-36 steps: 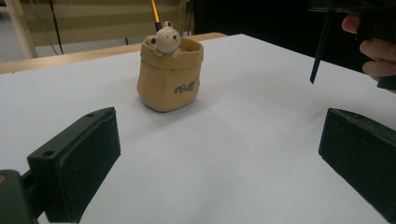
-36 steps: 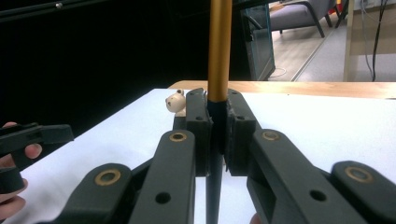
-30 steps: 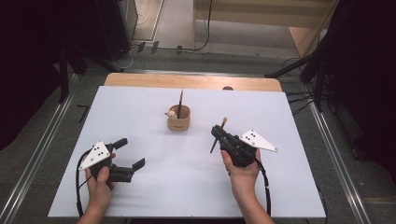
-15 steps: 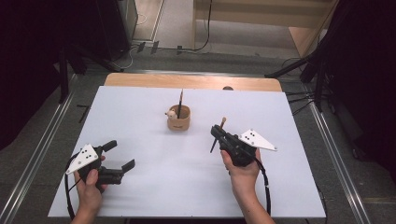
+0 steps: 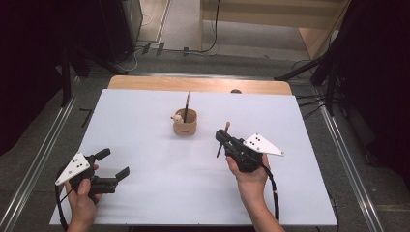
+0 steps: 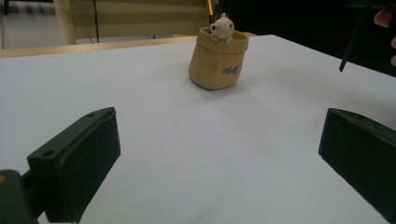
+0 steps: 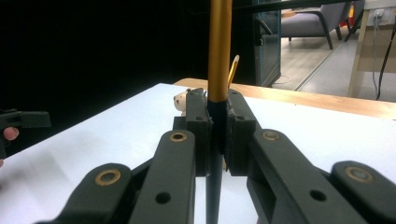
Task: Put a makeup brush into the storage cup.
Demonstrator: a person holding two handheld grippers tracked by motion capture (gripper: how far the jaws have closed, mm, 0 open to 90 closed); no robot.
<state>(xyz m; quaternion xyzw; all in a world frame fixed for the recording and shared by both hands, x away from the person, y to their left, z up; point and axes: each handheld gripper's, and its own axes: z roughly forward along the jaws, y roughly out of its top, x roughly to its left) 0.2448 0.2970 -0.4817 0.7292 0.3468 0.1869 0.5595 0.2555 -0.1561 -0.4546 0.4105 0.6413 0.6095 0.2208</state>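
A little tan cup [image 5: 185, 123] shaped like a sack stands a bit above the middle of the high view, on the white desk [image 5: 145, 111]. A tiny white bear [image 5: 177, 117] peeks over its rim on the left side. A thin dark stick [image 5: 186, 104] stands up out of the cup. In the left gripper view the cup [image 6: 217, 59] is in the upper middle of the frame, with the bear [image 6: 222, 27] on top and some small writing on its side.

To the lower right of the cup in the high view, the right gripper [image 5: 225, 138] is held up off the desk by a hand [image 5: 250, 176]. Its jaws are closed tight on a pen [image 5: 223, 140]. The pen has a dark lower part and a tan top, and it leans a little. In the right gripper view the pen [image 7: 219, 51] stands straight up in the middle of the frame, gold above and dark below, pinched between the two black jaws. The bear [image 7: 181, 101] peeks out just left of the jaws there.

In the lower left of the high view is the left gripper [image 5: 112, 164], held by the other hand [image 5: 82, 205]. Its jaws are spread wide with nothing between them. It is well apart from the cup. A brown wooden strip [image 5: 198, 85] shows along the far edge of the desk.
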